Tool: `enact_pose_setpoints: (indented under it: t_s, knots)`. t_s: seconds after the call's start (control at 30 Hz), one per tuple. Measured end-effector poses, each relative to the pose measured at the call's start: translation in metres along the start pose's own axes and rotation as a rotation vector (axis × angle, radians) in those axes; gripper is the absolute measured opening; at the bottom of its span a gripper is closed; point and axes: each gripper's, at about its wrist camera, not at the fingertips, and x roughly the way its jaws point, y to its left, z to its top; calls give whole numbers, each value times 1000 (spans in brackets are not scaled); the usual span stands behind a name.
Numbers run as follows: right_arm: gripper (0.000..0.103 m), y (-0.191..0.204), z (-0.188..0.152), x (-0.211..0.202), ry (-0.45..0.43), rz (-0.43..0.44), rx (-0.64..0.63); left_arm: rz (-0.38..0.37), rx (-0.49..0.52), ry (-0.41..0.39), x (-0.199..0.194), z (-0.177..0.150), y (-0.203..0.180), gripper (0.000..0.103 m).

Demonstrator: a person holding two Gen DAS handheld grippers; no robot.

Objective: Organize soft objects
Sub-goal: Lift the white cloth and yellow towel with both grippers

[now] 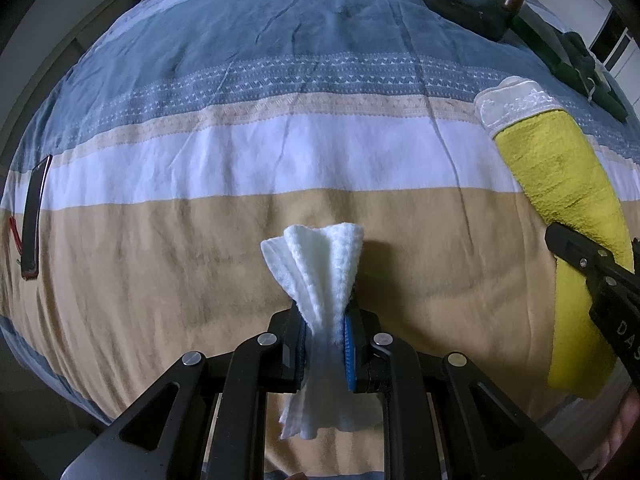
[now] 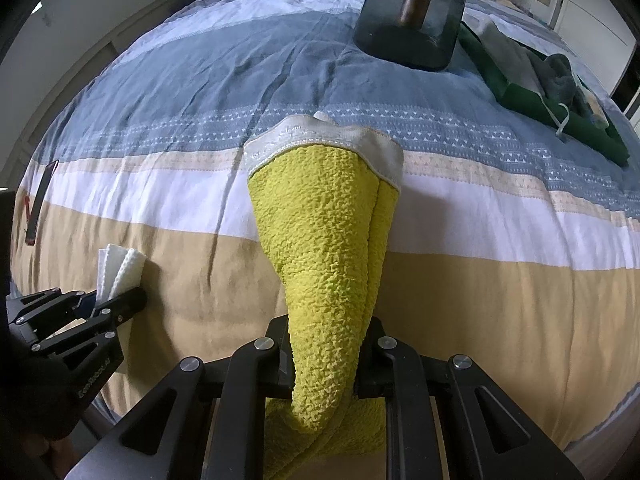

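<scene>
My left gripper [image 1: 325,334] is shut on a small white waffle-weave cloth [image 1: 320,272], which bunches between the blue pads and fans out above the tan band of the striped bedspread [image 1: 200,240]. My right gripper [image 2: 325,354] is shut on a yellow towel with a white embroidered border [image 2: 324,232]; the towel hangs in a long fold over the bed. In the left wrist view the yellow towel [image 1: 560,176] and the right gripper's black body show at the right edge. The right wrist view has the left gripper [image 2: 108,300] with the white cloth [image 2: 118,270] at lower left.
A dark phone-like slab [image 1: 34,216] with a red cord lies at the bed's left edge. A dark cushion with a wooden post [image 2: 412,12] stands at the far side. A green tray [image 2: 560,108] with grey cloths lies at the far right.
</scene>
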Motion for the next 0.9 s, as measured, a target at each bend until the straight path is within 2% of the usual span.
enact_pose_setpoints:
  t_s: [0.53, 0.77, 0.9]
  knots:
    - [16, 14, 14, -42, -55, -24, 5, -3, -9, -36, -29, 17, 26, 12]
    - [16, 23, 25, -67, -90, -58, 27, -17, -6, -71, -53, 29, 52, 12]
    - [16, 30, 33, -83, -111, -84, 52, -3, -30, -88, -63, 31, 87, 12]
